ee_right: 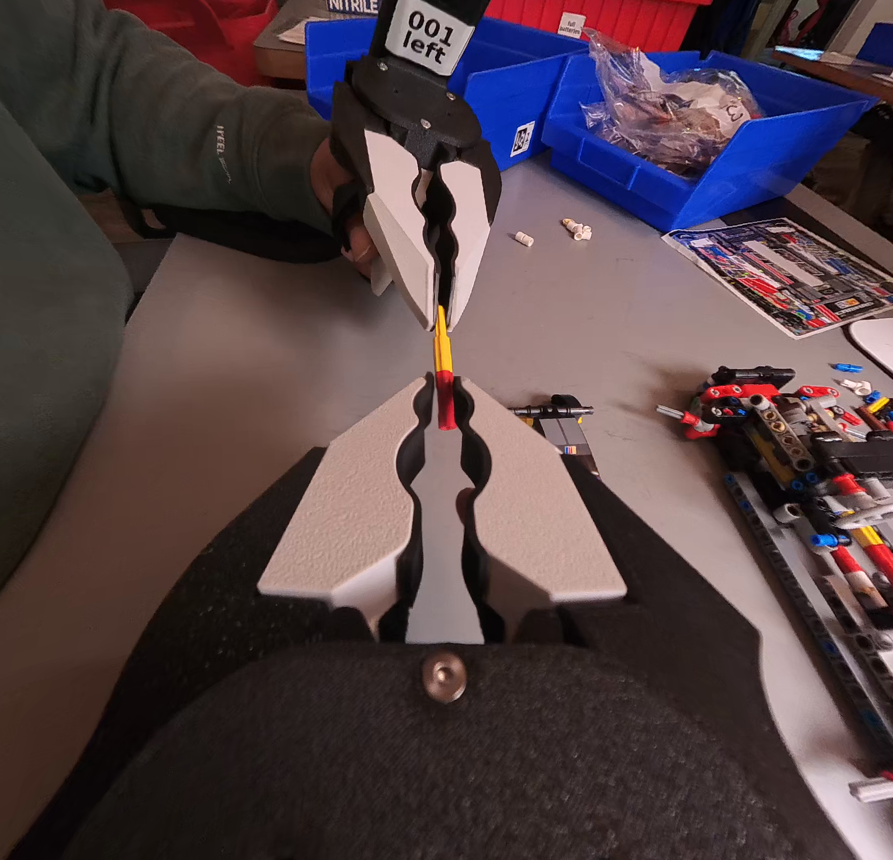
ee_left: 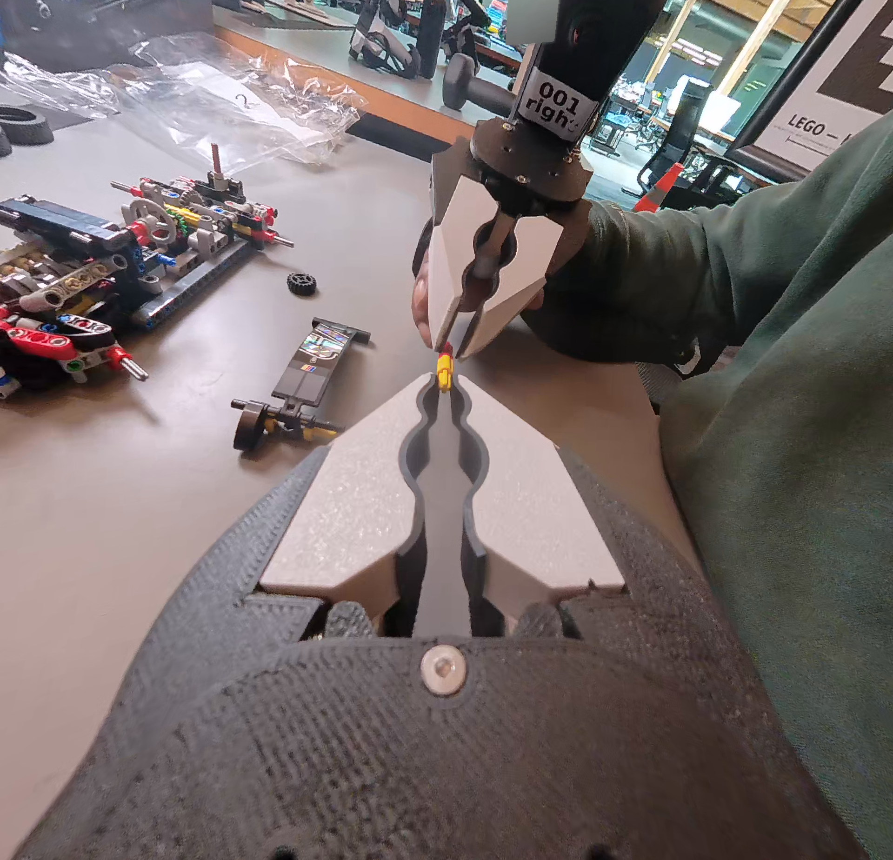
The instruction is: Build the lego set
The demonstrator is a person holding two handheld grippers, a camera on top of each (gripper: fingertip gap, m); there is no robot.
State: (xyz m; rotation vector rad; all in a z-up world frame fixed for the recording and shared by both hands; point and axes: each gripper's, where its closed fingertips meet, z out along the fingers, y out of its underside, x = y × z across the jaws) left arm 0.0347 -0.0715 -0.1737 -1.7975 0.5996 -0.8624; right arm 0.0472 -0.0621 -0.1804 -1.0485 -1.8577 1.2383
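My left gripper (ee_left: 444, 380) is shut on a yellow Lego pin (ee_left: 443, 372). My right gripper (ee_right: 444, 380) is shut on a red Lego axle (ee_right: 445, 402). The two grippers face each other tip to tip above the table. The yellow pin (ee_right: 440, 346) and the red axle meet end to end in one line between them. In the left wrist view the right gripper (ee_left: 449, 351) comes from above, with only the red tip (ee_left: 447, 348) showing. In the right wrist view the left gripper (ee_right: 440, 327) comes from above. A hand in a green sleeve holds each gripper.
A partly built Lego chassis (ee_left: 121, 261) (ee_right: 797, 474) lies on the grey table (ee_left: 145, 522). Near it are a black wing assembly (ee_left: 309, 368), a black gear (ee_left: 302, 284), plastic bags (ee_left: 217, 97) and a tyre (ee_left: 26, 124). Blue bins (ee_right: 773, 160), an instruction booklet (ee_right: 783, 276) and small white pieces (ee_right: 524, 238) sit farther back. My two grippers' fingertips are within a few centimetres of each other.
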